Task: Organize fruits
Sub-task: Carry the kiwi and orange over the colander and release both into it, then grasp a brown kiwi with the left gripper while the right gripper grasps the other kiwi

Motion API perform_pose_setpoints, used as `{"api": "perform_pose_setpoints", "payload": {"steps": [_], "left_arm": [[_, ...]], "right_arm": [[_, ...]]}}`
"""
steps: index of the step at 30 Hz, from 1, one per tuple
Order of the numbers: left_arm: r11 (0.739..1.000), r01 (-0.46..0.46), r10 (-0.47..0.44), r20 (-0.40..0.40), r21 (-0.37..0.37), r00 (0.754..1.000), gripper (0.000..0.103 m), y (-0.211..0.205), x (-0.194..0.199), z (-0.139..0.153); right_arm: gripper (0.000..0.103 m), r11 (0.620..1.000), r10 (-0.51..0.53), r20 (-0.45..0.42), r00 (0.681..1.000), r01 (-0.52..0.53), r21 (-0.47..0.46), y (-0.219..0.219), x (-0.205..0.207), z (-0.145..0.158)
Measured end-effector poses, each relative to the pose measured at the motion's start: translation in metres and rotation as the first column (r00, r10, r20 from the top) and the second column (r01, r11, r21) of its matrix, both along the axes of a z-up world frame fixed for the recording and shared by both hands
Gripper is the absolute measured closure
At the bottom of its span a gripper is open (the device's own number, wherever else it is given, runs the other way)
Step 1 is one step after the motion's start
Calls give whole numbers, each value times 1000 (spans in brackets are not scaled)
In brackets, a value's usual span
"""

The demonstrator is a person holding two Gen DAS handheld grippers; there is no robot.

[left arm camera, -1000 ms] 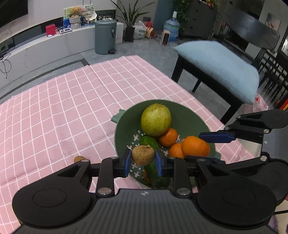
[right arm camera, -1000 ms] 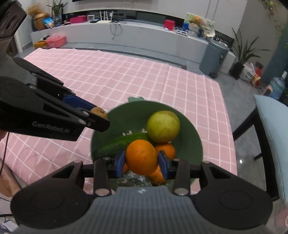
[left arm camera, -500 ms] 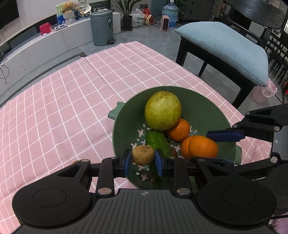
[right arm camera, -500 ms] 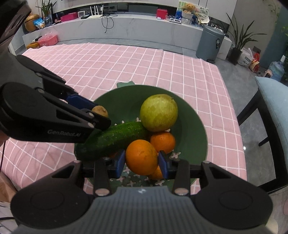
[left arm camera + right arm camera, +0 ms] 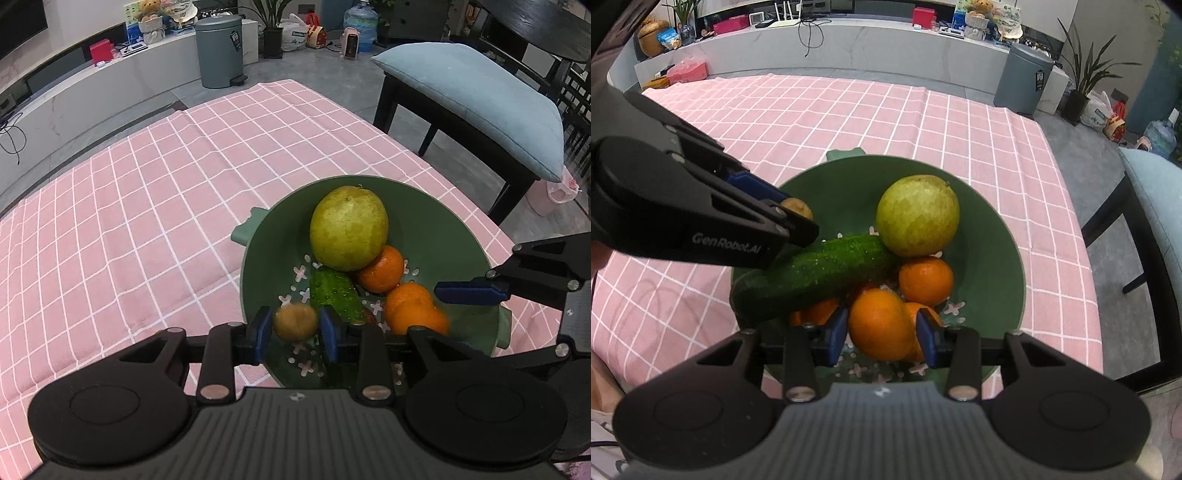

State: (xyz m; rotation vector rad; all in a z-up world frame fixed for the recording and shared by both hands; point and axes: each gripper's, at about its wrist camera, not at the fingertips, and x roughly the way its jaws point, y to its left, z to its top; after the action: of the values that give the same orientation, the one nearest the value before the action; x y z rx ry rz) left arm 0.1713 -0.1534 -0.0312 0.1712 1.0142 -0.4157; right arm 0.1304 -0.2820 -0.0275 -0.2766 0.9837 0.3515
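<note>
Two tongs over bowl [image 5: 1004, 236], cucumber [image 5: 820, 273] under left tongs [image 5: 295, 325], pear [image 5: 918, 216] beside

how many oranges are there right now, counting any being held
4 that I can make out: one orange held in the right gripper, one below the green pear, one behind the held one, one under the cucumber. More may be hidden.
</note>
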Motion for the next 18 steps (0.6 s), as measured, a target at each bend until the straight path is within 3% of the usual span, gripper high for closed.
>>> {"api": "perform_pose_setpoints", "payload": {"steps": [7, 18], "left_arm": [[999, -8, 8, 12, -53, 1000, 43, 3, -5, 7], [996, -42, 50, 96, -77, 994, 42, 26, -28, 37]], "right_arm": [[59, 1000, 9, 33, 999, -8, -21, 2, -3, 7], [48, 1000, 10, 121, 993, -10, 3, 14, -13, 36]]}}
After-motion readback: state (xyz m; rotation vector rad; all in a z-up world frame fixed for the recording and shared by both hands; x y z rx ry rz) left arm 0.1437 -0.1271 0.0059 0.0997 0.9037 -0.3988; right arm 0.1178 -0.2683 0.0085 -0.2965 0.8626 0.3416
